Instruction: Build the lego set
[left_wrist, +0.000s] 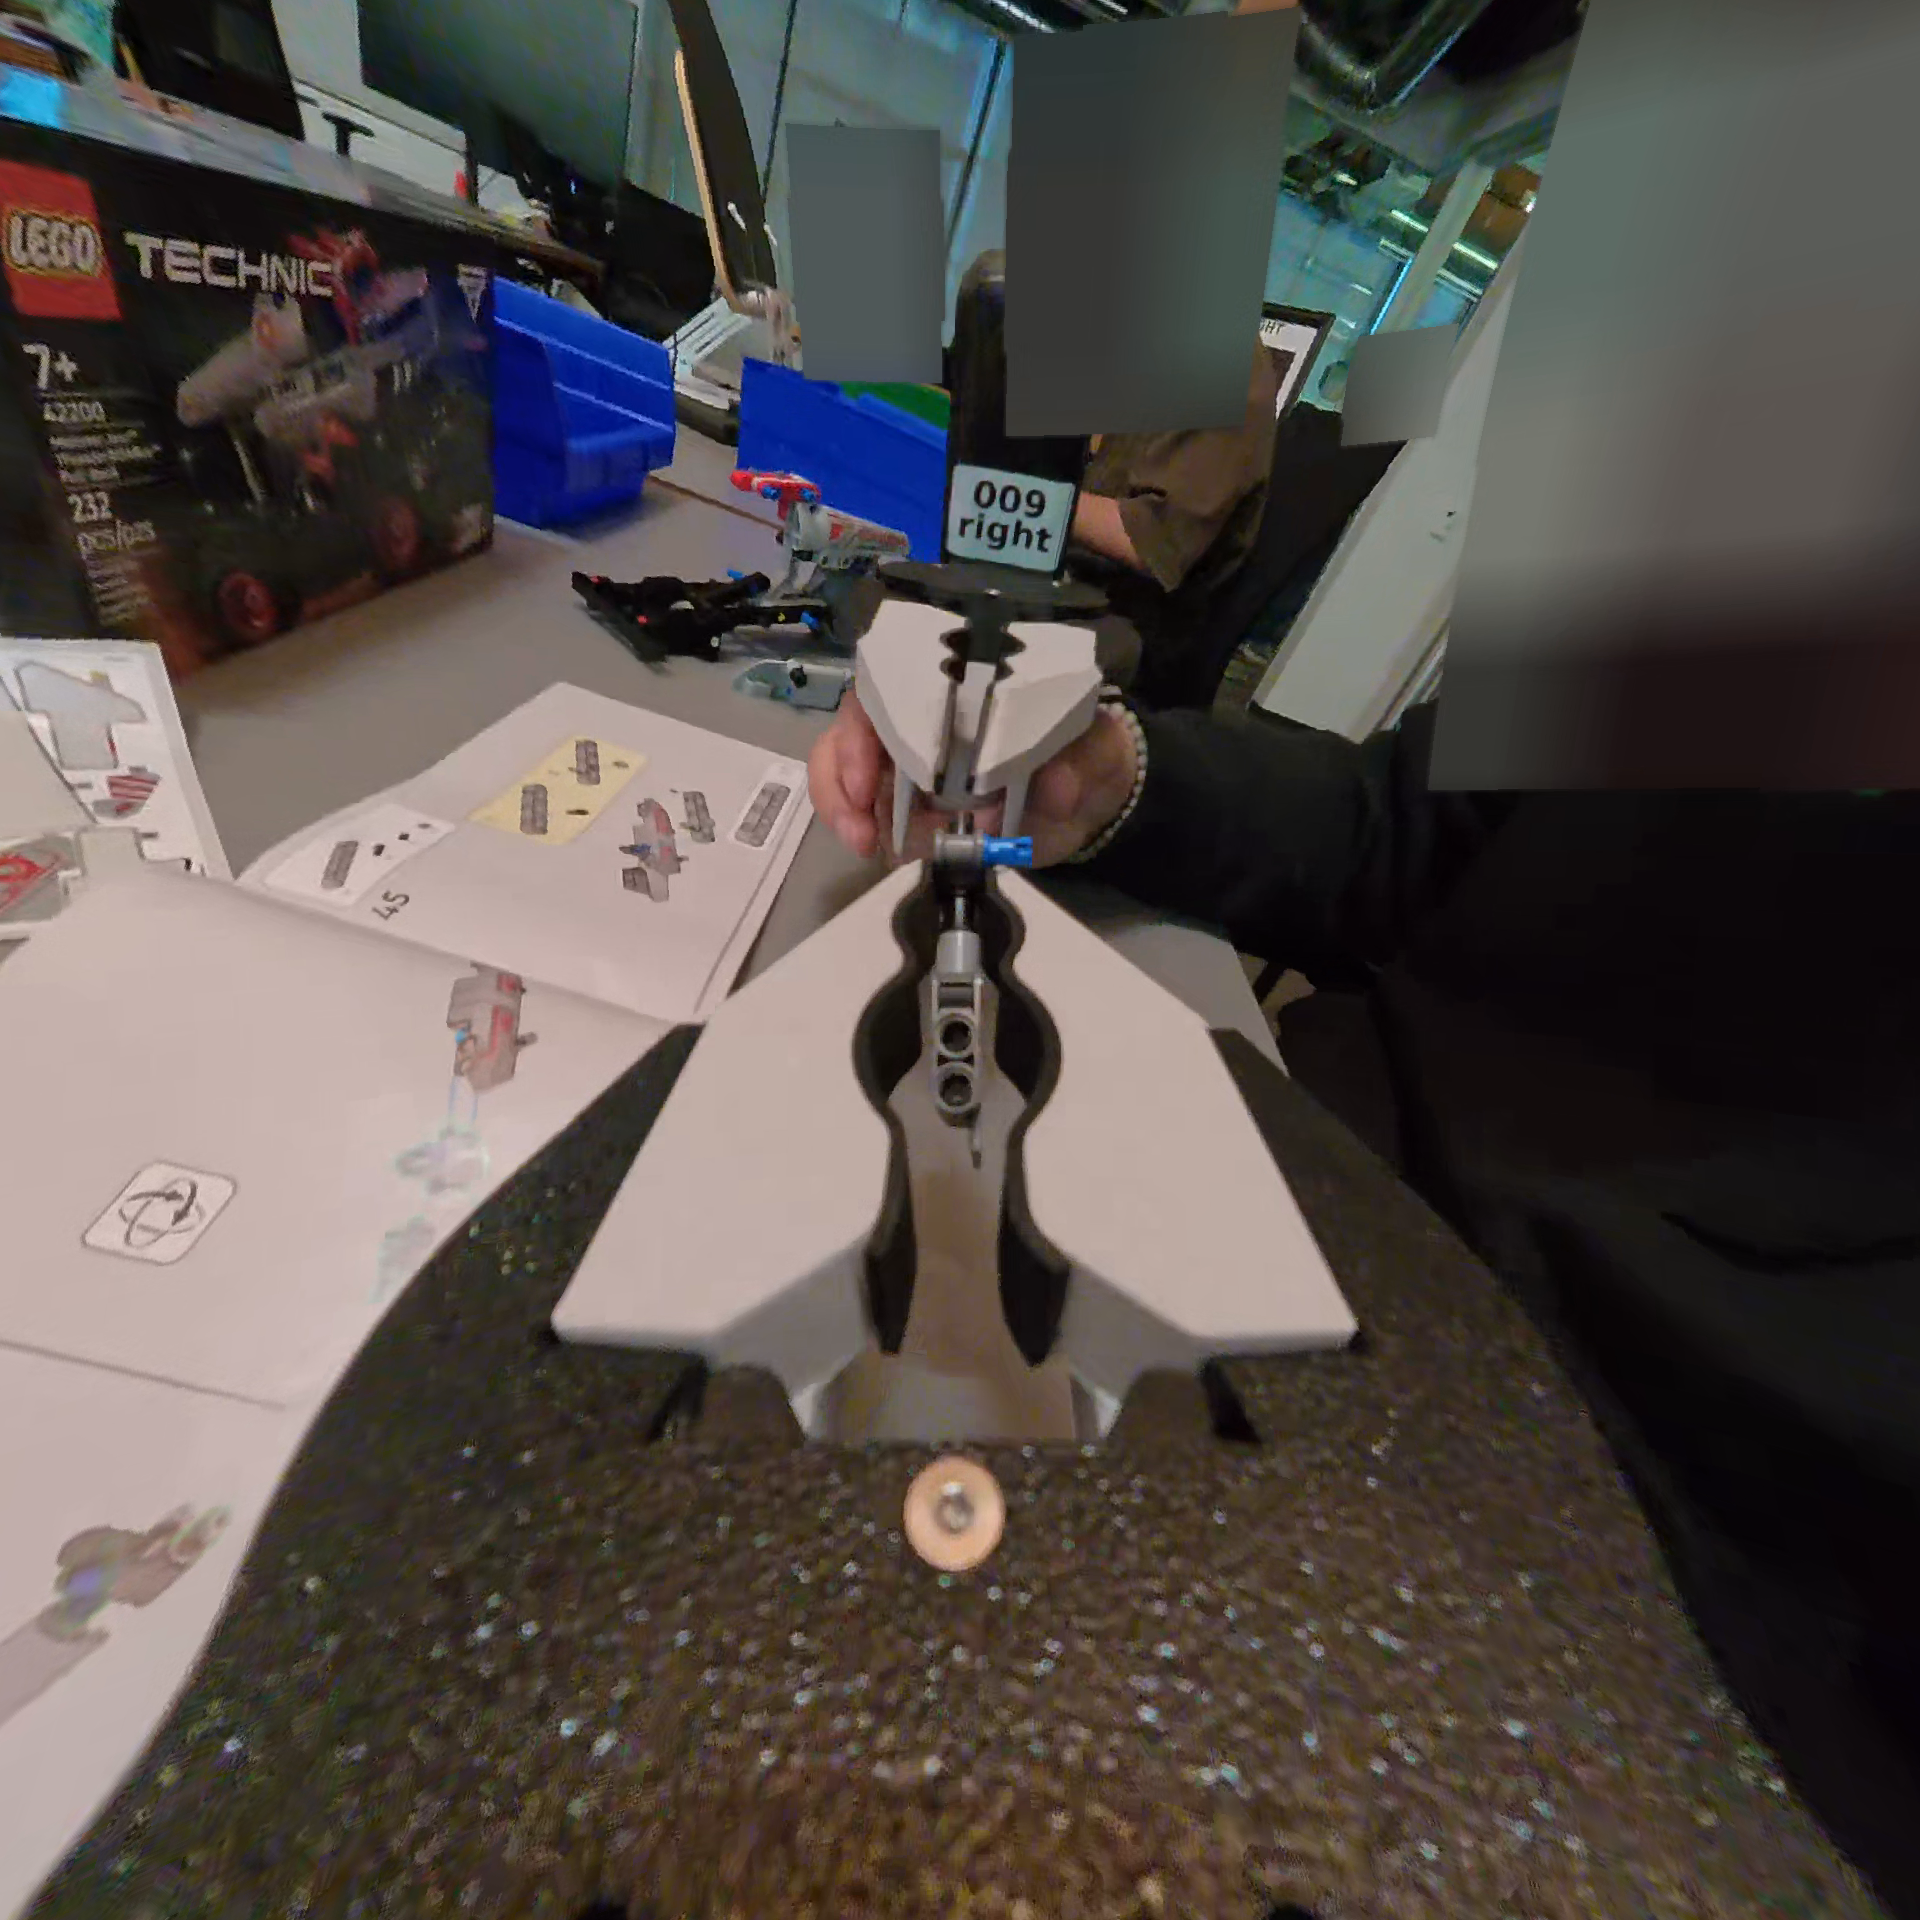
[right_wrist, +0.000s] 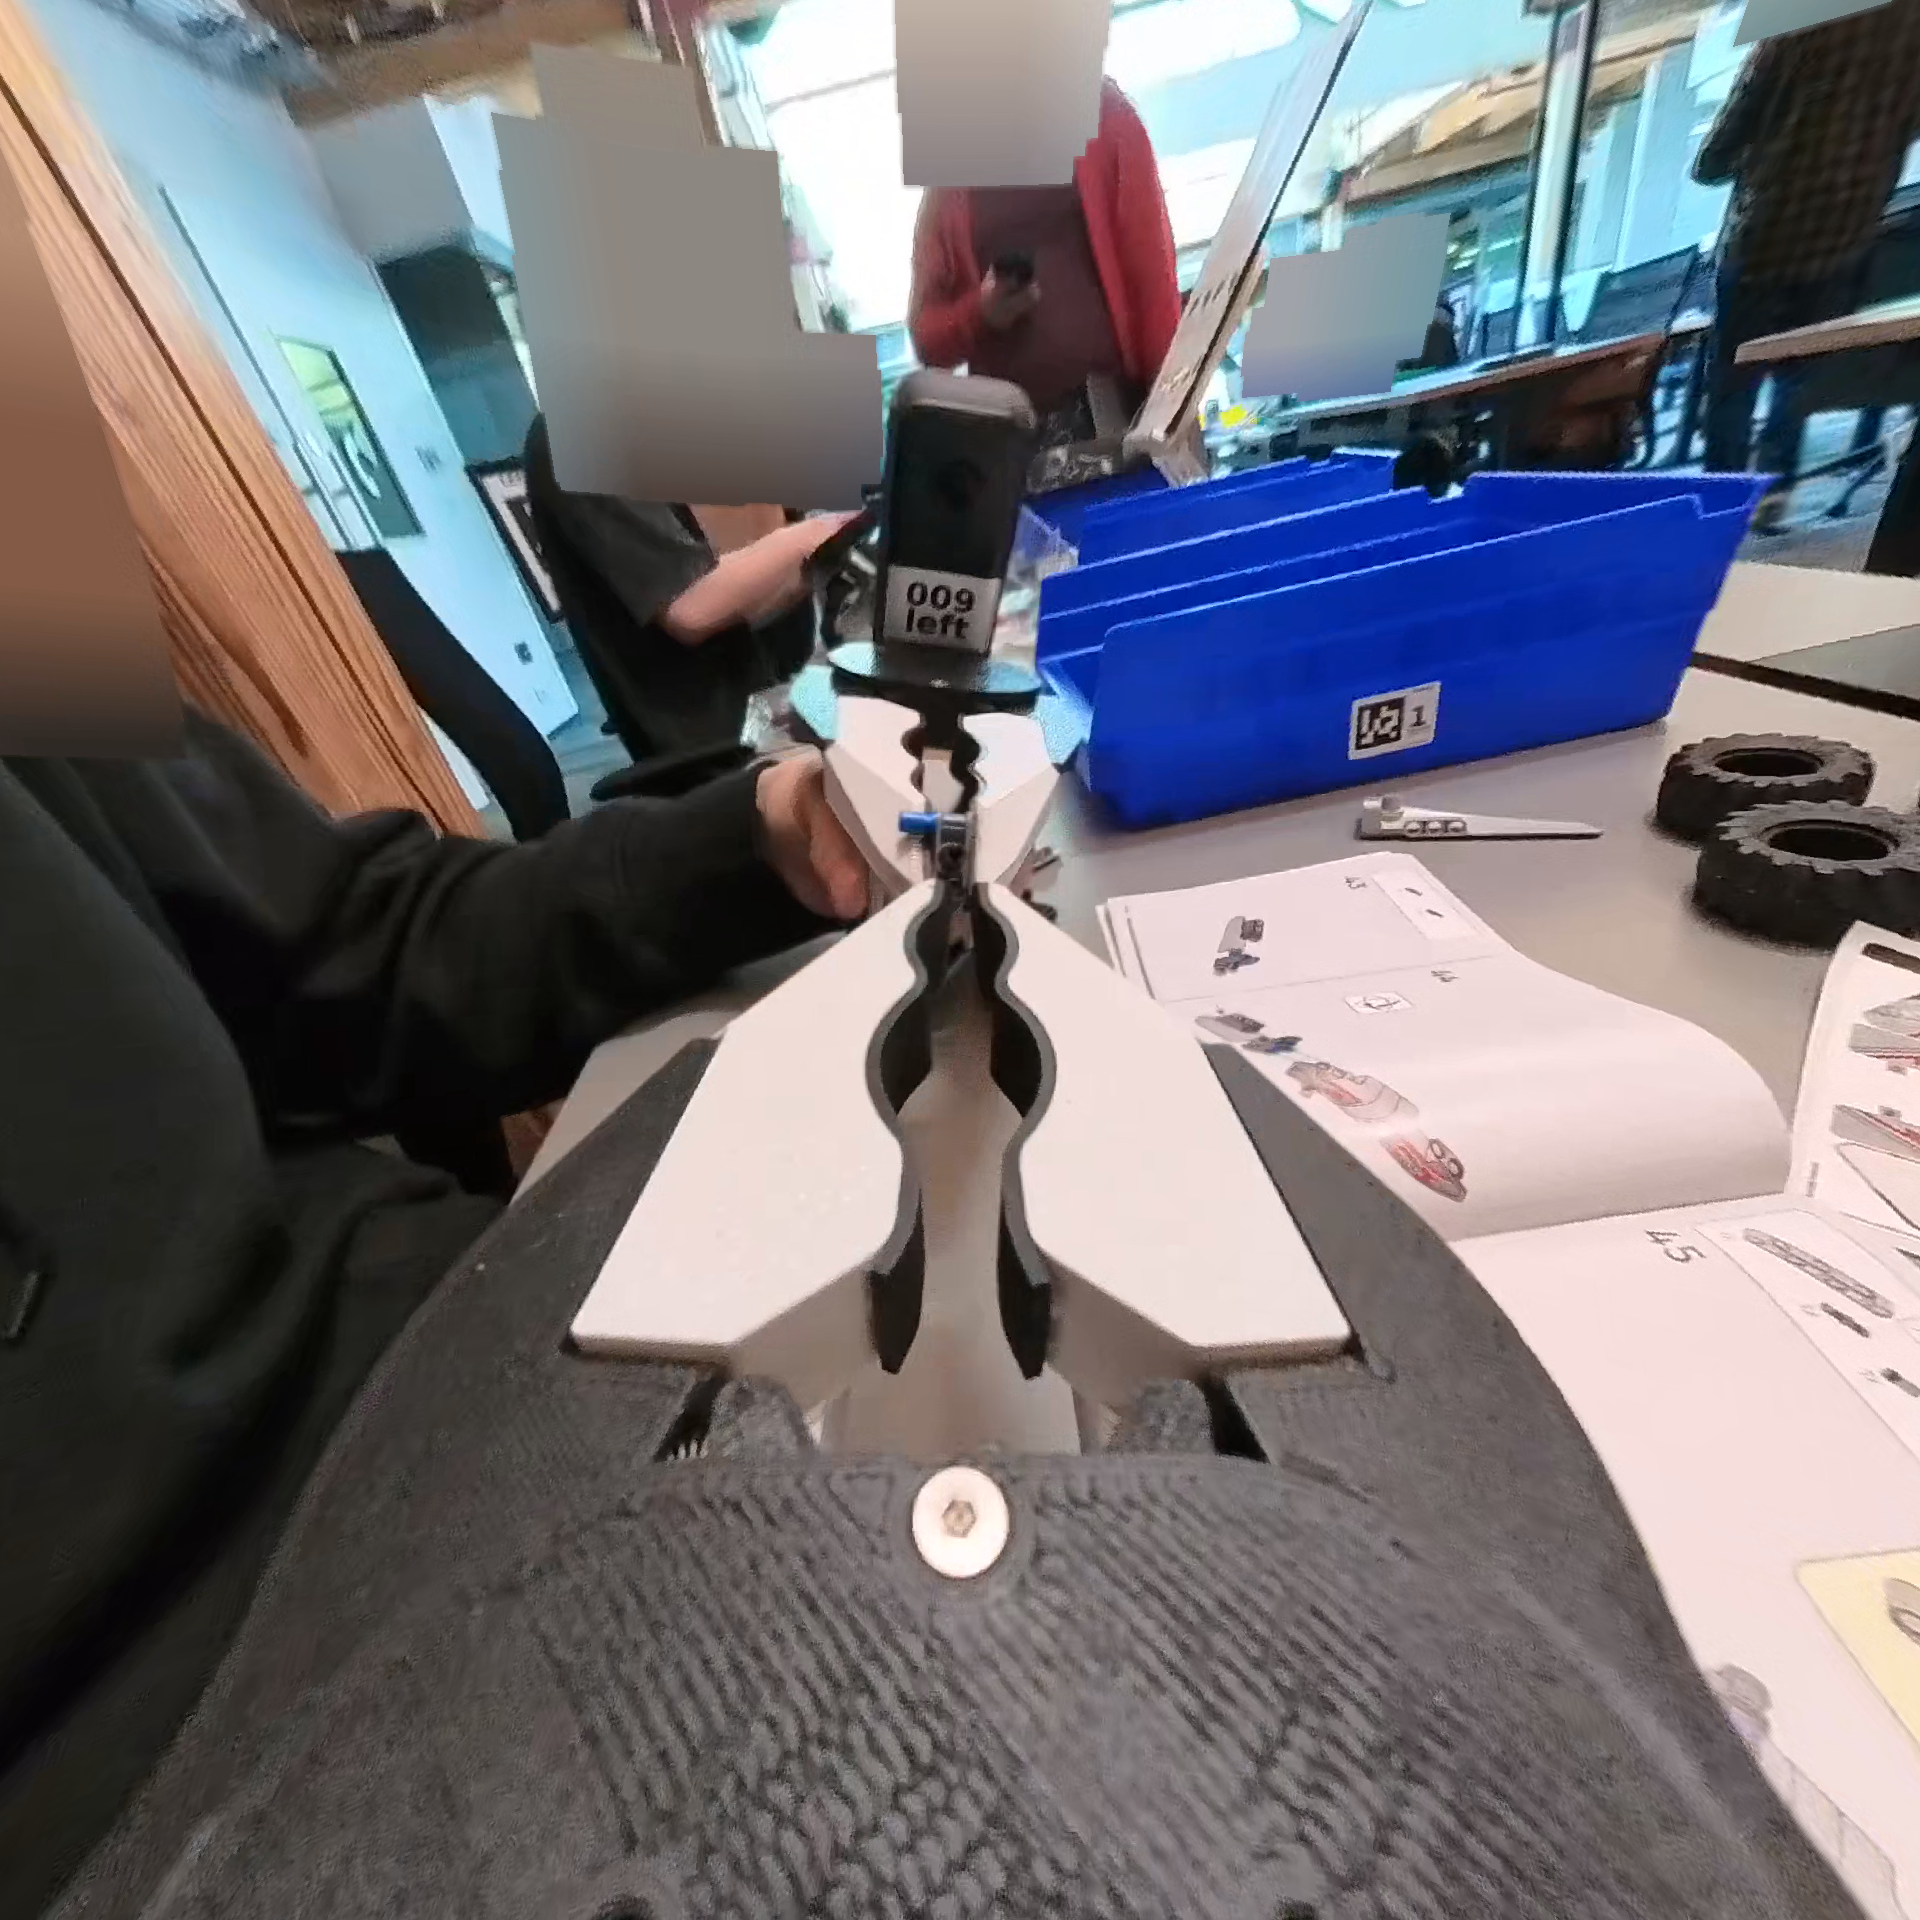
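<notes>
Two grippers meet nose to nose over the open instruction booklet (left_wrist: 540, 831), and I take that booklet as my landmark. Above its near edge my left gripper (left_wrist: 961, 894) has its fingers together on a grey lego beam (left_wrist: 958, 1049), the beam running back between the pads. Facing it, the right gripper (right_wrist: 951, 894) is clamped on a thin grey piece at its tips. Between the two sits a small grey connector with a blue pin (left_wrist: 1003, 850) sticking out sideways, all of it in the air above the table (left_wrist: 665, 488).

My worry is alignment: both holds are on narrow parts, so if I push off-axis the beam could twist in the pads or the connector pop loose and drop onto the booklet. Too hard a squeeze-and-push could also skew the axle.

I cannot make out whether the joint is fully seated; the tips hide it. What exactly the right gripper pinches is too small to name. Beyond the booklet lie the half-built chassis (left_wrist: 717, 603), blue bins (right_wrist: 1382, 634) and the set's box (left_wrist: 239, 416); two tyres (right_wrist: 1787, 821) sit to its far side.
</notes>
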